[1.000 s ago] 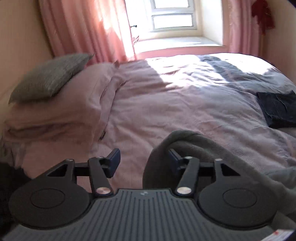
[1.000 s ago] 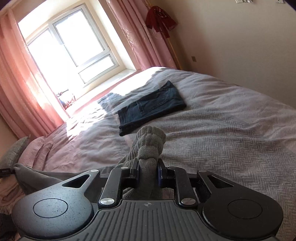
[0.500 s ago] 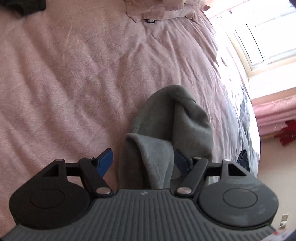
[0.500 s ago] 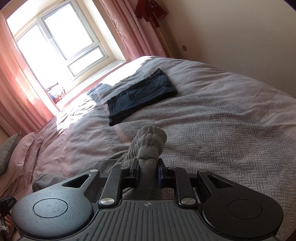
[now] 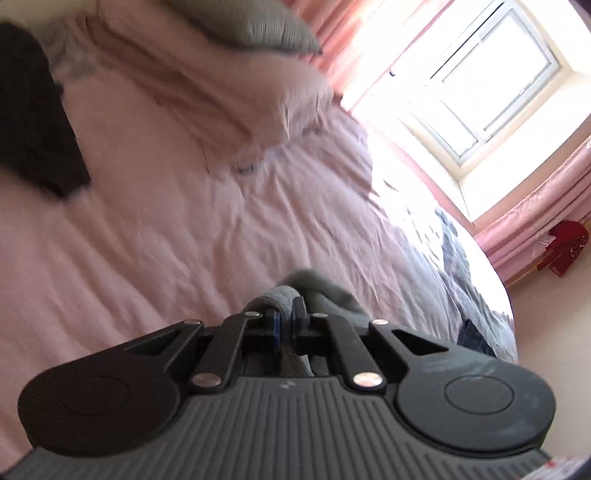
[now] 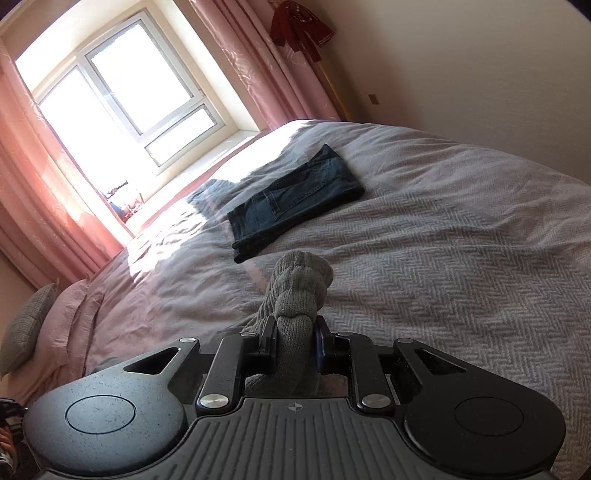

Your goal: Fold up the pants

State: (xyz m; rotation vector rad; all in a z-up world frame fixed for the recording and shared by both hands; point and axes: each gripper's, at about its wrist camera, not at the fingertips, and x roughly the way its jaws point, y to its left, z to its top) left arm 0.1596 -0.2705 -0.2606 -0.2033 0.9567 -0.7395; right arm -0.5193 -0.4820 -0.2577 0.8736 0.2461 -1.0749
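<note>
The grey knit pants (image 6: 299, 280) bunch up out of my right gripper (image 6: 294, 334), which is shut on a thick ribbed roll of the fabric above the bed. In the left wrist view, my left gripper (image 5: 285, 319) is shut on another fold of the grey pants (image 5: 325, 295), and the cloth trails off to the right over the pink duvet (image 5: 166, 240). How the rest of the pants hang between the two grippers is hidden behind the gripper bodies.
Folded dark blue jeans (image 6: 295, 199) lie on the grey herringbone blanket (image 6: 461, 258) beyond my right gripper. A dark garment (image 5: 37, 122) sits at the left by pink pillows and a grey cushion (image 5: 251, 26). Window and pink curtains stand behind the bed.
My left gripper has shut on a fold of the grey pants that lay between its open fingers, and has swung toward the pillows. The right gripper keeps its hold and has barely shifted.
</note>
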